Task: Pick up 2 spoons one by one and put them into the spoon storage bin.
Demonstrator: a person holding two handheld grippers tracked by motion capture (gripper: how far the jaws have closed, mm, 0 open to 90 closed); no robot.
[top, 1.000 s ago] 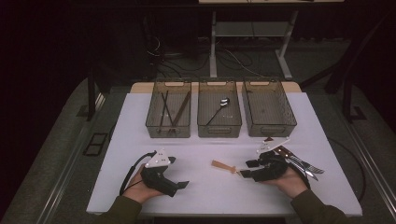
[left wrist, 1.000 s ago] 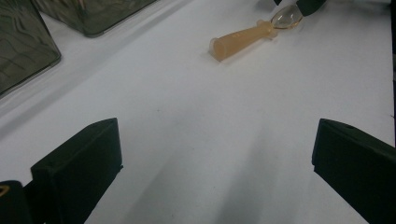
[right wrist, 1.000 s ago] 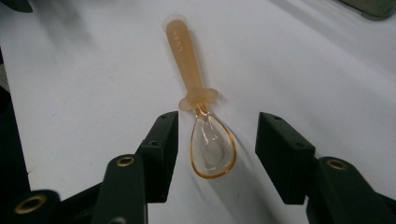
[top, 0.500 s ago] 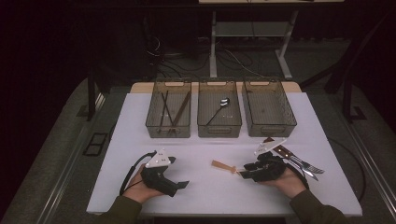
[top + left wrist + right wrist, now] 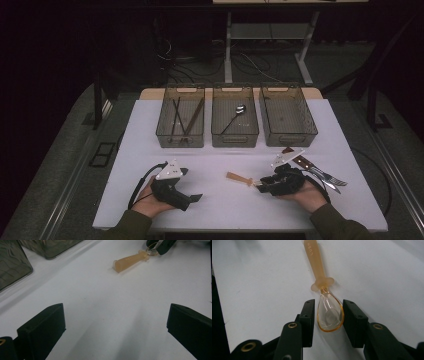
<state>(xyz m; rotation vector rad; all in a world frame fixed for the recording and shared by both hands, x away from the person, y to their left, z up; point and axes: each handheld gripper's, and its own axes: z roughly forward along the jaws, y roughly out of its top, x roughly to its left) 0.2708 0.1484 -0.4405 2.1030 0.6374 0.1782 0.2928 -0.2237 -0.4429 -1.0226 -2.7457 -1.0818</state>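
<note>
1. Right gripper (image 5: 329,315): the jaws stand narrow, one on each side of the clear bowl of the amber spoon (image 5: 329,312), at the centre of the right gripper view. Whether the pads already touch the bowl cannot be told.
2. The spoon lies flat on the white table (image 5: 215,210); its handle runs toward the top of that frame.
3. To grip well, keep the bowl centred between the pads and close evenly. The bowl is smooth and rounded, so it will probably slip if squeezed off-centre.
4. Left gripper (image 5: 115,325): jaws wide apart and empty over bare table, the spoon at upper right of its view.
5. In the high view, three mesh trays (image 5: 235,132) sit at centre frame. A metal spoon (image 5: 232,117) lies in the middle tray.
6. Cutlery (image 5: 320,172) lies partly hidden behind the right hand; its kinds are hard to tell.
</note>
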